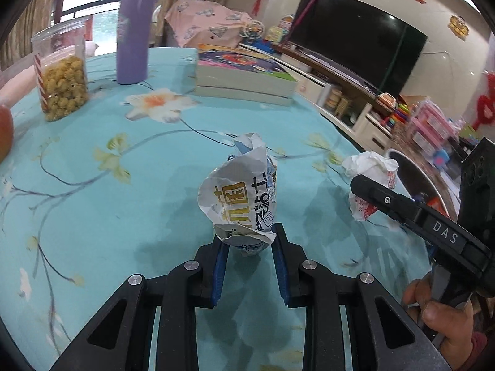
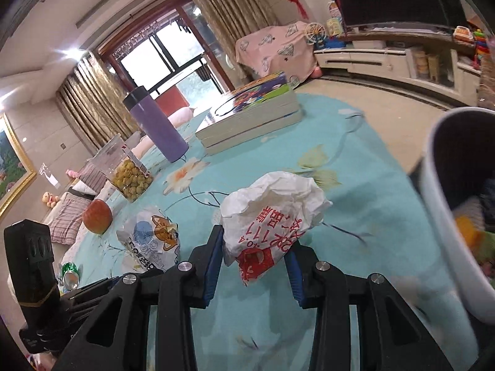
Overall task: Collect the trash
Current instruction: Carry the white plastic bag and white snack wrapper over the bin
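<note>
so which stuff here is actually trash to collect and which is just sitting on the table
For the job:
blue-and-white wrapper, in the left gripper
white-and-red wrapper, in the right gripper
trash bin

Just lying about:
purple tumbler
snack jar
stack of books
apple

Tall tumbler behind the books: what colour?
Lilac body, dark lid: the tumbler shows best in the left wrist view.

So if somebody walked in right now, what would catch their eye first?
Two crumpled wrappers: the left gripper pinches a blue-and-white wrapper, the right gripper a white-and-red wrapper, over the turquoise floral tablecloth. A white bin sits at the table's right edge.
</note>
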